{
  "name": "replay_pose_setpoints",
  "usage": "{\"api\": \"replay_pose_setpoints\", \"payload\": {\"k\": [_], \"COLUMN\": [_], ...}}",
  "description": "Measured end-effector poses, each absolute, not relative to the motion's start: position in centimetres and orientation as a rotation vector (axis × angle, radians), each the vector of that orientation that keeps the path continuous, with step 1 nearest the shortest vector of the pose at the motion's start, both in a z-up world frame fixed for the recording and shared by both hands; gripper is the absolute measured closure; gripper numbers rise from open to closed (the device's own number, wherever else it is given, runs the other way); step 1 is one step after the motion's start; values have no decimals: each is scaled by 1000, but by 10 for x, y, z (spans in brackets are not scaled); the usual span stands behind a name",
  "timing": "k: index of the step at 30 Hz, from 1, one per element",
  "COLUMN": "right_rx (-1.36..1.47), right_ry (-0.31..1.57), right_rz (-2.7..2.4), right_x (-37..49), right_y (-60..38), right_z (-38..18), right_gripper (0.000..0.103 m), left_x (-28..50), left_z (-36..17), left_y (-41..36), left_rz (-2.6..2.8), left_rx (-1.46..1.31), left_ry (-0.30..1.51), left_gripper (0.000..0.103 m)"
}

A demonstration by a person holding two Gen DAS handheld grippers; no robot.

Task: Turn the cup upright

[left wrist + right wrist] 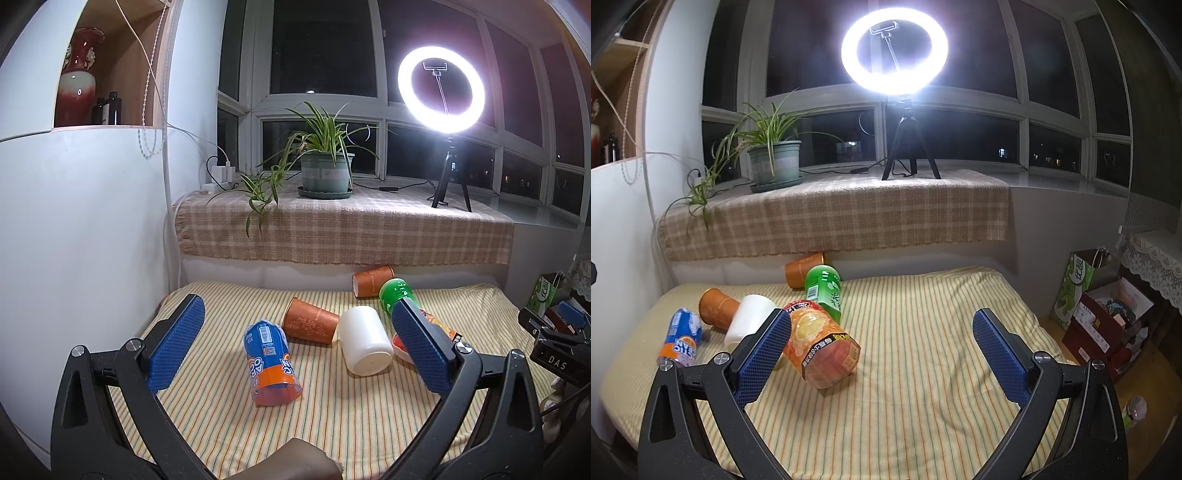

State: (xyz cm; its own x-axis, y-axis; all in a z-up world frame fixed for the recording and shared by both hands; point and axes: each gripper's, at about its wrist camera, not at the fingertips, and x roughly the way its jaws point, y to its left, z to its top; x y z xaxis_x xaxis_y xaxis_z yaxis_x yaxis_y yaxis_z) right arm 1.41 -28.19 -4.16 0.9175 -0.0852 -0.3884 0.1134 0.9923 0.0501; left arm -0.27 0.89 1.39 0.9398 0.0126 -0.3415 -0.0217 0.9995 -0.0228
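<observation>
A white cup (365, 341) lies on its side on the striped cloth (332, 413), base toward me; it shows in the right wrist view (748, 319) too. An orange paper cup (310, 326) lies beside it on the left, also seen in the right wrist view (718, 308). A second orange cup (373, 281) lies at the back by the wall, seen too in the right wrist view (803, 271). My left gripper (295, 347) is open and empty, above the cloth in front of the cups. My right gripper (882, 354) is open and empty, right of the cups.
A blue-orange bottle (271, 363), a green bottle (825, 291) and an orange bottle (822, 345) lie among the cups. Behind is a sill with a checked cloth (343, 229), a potted plant (325, 173) and a ring light (441, 88). Boxes and a bag (1108, 321) stand at the right.
</observation>
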Motion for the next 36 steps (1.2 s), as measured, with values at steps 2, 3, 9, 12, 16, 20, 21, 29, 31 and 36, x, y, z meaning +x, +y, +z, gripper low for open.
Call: {"api": "replay_pose_setpoints", "payload": {"k": [2,3,9,12,16,20,21,29,31,36], "right_rx": [72,72,73,72,73,74,75,74,75,71], "right_ry": [396,396,396,396,396,396,397,407,411,418], "right_rz": [-102,-102,-101,-101,-102,-102,-101,-100,-98,-95], "right_x": [14,14,14,14,14,14,14,17,19,23], "right_y": [-282,-283,-283,-283,-283,-283,-283,-283,-283,-280], "right_z": [-41,-42,-42,-42,-43,-43,-44,-48,-48,-49], "right_gripper": [4,4,5,4,4,4,4,5,4,4], "left_x": [-3,-3,-3,-3,-3,-3,-3,-5,-6,-6], "left_z": [14,14,14,13,13,12,12,12,13,4], "left_y": [9,9,9,8,9,9,9,4,4,-1], "left_rz": [17,17,17,18,17,17,17,19,20,19], "left_rx": [-26,-24,-24,-25,-26,-25,-25,-23,-23,-21], "left_ry": [349,349,348,349,349,348,349,352,352,358], "left_gripper": [0,0,0,0,0,0,0,0,0,0]}}
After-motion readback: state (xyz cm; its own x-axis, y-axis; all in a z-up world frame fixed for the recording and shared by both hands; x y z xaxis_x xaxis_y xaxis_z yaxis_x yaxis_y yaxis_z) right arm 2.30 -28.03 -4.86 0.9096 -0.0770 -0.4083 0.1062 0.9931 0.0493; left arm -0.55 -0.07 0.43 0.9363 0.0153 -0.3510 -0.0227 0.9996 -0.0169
